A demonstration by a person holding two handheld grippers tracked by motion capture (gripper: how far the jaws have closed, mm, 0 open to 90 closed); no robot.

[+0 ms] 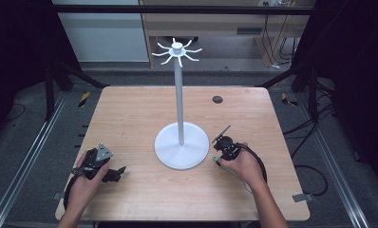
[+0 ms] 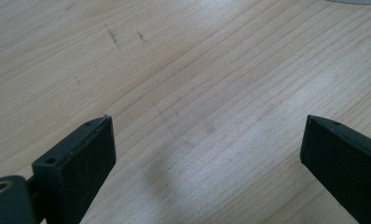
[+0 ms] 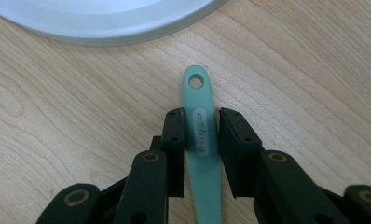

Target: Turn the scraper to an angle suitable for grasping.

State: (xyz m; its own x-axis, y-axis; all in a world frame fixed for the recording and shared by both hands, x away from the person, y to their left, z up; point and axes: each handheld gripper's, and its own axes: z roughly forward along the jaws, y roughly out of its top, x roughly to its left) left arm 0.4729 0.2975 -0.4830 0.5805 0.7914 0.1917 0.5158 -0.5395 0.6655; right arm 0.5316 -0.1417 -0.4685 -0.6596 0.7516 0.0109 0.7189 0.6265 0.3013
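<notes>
Now green flat handle [image 3: 201,135] — hole at tip.

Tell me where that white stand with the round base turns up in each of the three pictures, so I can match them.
High view: the white stand sits mid-table, its pole rising to a crown of hooks.
Left gripper view: a pale sliver at the top right edge looks like its base.
Right gripper view: its base rim curves across the top, beyond the green handle in the right gripper.
Shared landmark: the wooden table.
</notes>
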